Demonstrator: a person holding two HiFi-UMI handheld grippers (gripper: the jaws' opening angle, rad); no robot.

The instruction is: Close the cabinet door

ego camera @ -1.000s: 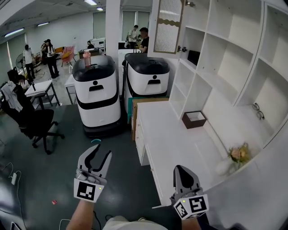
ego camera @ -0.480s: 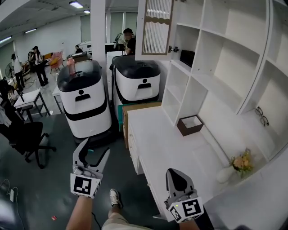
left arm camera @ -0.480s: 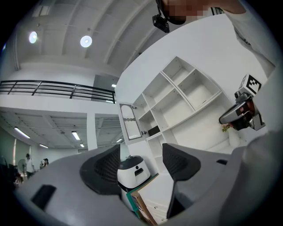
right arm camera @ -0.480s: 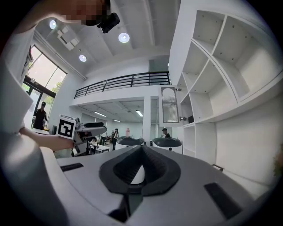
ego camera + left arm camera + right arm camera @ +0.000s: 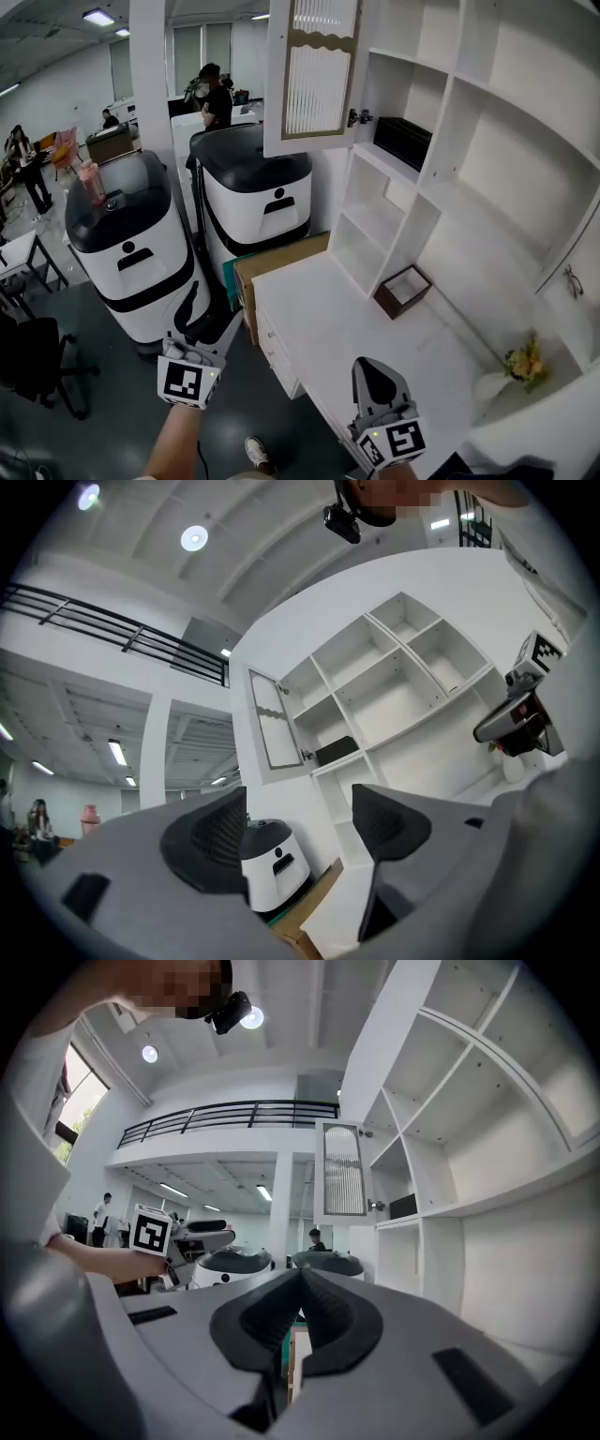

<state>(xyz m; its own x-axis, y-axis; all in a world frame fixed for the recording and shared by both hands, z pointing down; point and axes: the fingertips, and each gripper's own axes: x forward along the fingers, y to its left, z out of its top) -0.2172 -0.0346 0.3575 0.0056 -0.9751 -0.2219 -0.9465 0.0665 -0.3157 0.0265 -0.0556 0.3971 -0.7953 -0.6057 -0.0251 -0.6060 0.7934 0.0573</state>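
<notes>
Cabinet door: hung swung open at the top left corner of the shelf unit.
Left gripper: low, left of the shelf unit; jaws had just been opening and stood wide apart, with nothing between them.
Right gripper: low, before the shelf unit; jaws together, empty.

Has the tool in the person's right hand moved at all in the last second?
Yes: the right tool has come forward along the white desk, nearer the brown box.
</notes>
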